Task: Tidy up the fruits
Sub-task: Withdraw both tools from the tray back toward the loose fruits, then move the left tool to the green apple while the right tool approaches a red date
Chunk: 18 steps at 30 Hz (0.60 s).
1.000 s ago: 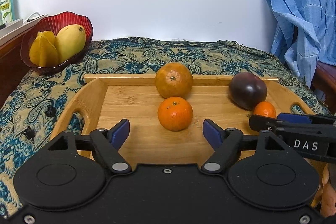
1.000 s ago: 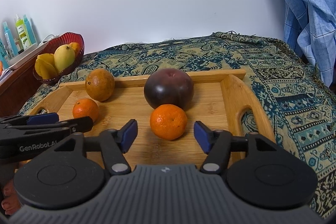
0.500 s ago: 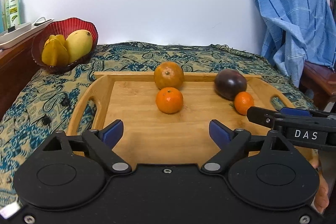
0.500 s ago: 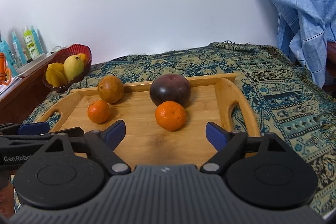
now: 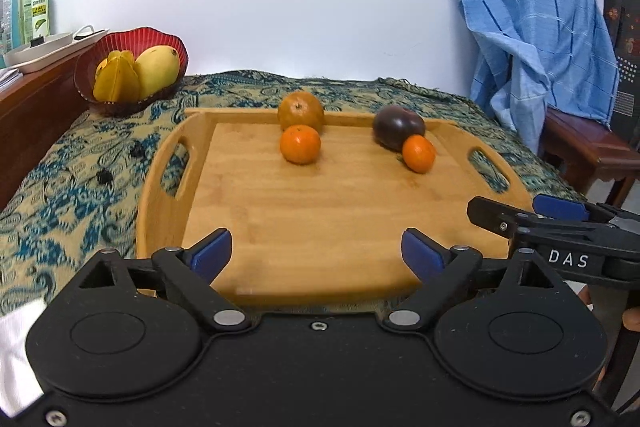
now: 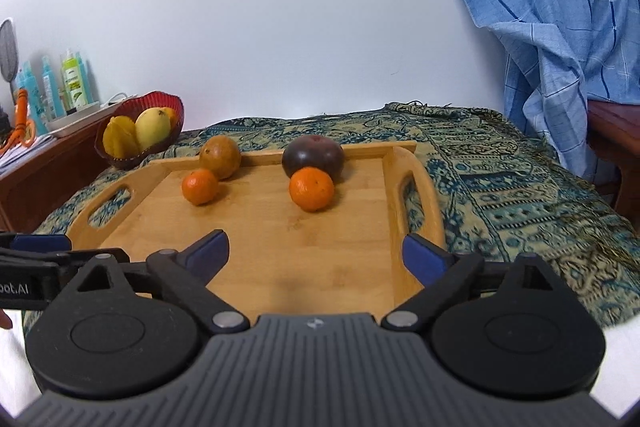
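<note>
The wooden tray (image 5: 168, 167) lies long axis left to right. Along its far edge: brownish orange (image 5: 301, 110) behind a tangerine (image 5: 300, 149), dark plum (image 5: 398, 126) partly hidden by another tangerine (image 5: 418, 153). The left gripper (image 5: 316, 255) and right gripper (image 6: 316, 254), jaws just opened, stand spread, nothing between.

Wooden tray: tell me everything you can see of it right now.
The wooden tray is light bamboo-looking, rectangular, with a low raised rim and a cut-out handle at each end. It lies flat on the patterned cloth. At its far edge sit four fruits: a brownish orange, two tangerines and a dark purple fruit. Neither gripper touches it.
</note>
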Each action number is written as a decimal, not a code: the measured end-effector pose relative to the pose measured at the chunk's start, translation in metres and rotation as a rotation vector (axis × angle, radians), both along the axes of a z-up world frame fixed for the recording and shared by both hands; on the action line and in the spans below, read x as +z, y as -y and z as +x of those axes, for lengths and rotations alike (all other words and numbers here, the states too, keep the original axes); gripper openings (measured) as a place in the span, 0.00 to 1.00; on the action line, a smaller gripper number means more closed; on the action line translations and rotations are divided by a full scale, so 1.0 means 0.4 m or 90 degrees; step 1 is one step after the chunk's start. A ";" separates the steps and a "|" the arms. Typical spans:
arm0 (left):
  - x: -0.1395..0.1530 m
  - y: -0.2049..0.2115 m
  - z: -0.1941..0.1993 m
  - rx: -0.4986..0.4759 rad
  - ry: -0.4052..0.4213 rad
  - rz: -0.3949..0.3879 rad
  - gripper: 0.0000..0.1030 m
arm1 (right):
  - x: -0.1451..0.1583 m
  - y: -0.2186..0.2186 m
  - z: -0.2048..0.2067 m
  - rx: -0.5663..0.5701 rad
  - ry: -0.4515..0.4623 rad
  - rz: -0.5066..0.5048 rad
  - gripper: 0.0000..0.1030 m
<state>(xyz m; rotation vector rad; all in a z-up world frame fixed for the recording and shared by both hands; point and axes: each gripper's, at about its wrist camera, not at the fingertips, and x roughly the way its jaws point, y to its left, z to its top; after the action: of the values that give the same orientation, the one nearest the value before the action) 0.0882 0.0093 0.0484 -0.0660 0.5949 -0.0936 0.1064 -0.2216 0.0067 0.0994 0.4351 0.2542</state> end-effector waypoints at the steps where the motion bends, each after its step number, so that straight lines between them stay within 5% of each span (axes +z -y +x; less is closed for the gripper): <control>1: -0.002 0.003 -0.014 -0.002 0.000 0.002 0.89 | -0.003 0.000 -0.014 0.006 0.005 -0.002 0.99; 18: -0.032 0.010 -0.180 -0.006 0.022 0.025 0.98 | -0.062 -0.023 -0.180 0.050 0.054 -0.106 1.00</control>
<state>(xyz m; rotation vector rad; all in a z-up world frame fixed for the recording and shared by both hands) 0.0160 0.0055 0.0355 -0.0232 0.5624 -0.0912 0.0343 -0.2124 -0.0183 -0.0916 0.3754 0.2972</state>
